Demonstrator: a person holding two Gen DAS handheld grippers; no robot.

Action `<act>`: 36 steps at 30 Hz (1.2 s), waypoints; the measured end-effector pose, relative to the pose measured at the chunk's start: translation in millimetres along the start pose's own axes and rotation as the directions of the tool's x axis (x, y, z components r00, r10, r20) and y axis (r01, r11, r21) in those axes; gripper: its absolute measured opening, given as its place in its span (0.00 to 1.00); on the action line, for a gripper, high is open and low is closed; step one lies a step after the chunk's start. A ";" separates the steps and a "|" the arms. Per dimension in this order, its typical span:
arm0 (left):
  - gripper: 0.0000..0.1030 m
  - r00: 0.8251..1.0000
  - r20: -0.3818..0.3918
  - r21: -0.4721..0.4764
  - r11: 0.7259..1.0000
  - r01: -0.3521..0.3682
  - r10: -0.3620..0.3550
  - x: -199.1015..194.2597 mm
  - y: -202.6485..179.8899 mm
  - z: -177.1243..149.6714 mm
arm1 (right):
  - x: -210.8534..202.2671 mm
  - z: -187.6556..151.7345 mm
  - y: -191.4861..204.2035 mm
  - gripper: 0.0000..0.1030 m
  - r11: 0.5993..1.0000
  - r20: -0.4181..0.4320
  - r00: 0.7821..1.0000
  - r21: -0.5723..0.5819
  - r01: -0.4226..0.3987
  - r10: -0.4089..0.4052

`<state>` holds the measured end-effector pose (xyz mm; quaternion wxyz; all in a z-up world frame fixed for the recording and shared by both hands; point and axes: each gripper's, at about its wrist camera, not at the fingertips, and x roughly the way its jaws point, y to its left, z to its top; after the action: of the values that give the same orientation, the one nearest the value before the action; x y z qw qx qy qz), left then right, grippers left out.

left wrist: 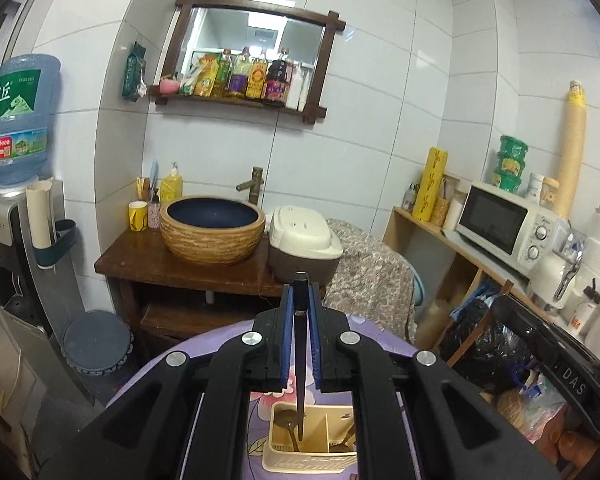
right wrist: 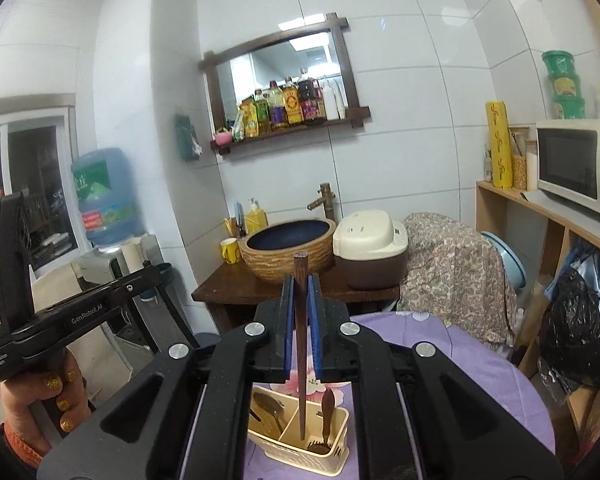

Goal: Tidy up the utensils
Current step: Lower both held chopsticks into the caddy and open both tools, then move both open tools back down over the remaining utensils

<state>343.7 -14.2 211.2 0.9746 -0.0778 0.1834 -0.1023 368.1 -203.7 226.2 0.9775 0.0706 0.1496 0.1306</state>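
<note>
My left gripper (left wrist: 301, 292) is shut on a dark chopstick (left wrist: 300, 400) that hangs upright, its tip down in a cream utensil holder (left wrist: 308, 462). A metal spoon (left wrist: 286, 420) stands in the holder's left compartment. In the right wrist view my right gripper (right wrist: 301, 284) is shut on a brown wooden chopstick (right wrist: 301, 408), also upright, with its tip in the middle compartment of the same holder (right wrist: 292, 458). A spoon (right wrist: 266, 402) lies in the left compartment and a wooden-handled utensil (right wrist: 327, 412) in the right one.
The holder stands on a round table with a purple floral cloth (right wrist: 460, 352). Behind it are a wooden stand with a basin (left wrist: 212, 228) and a rice cooker (left wrist: 304, 240). A shelf with a microwave (left wrist: 500, 224) is at the right, a water dispenser (left wrist: 16, 200) at the left. A hand (right wrist: 40, 412) holds the other unit.
</note>
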 end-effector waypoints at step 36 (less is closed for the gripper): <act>0.73 0.981 -0.174 0.044 0.996 -0.077 0.084 14.1 30.2 -118.8 | 29.8 -123.2 -35.8 0.72 0.992 -0.192 0.974 0.012 0.127 -0.122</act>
<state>317.4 -1.7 91.2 0.9593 -0.0428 0.2697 -0.0725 365.6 -217.5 95.3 0.9640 0.0602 0.2483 0.0735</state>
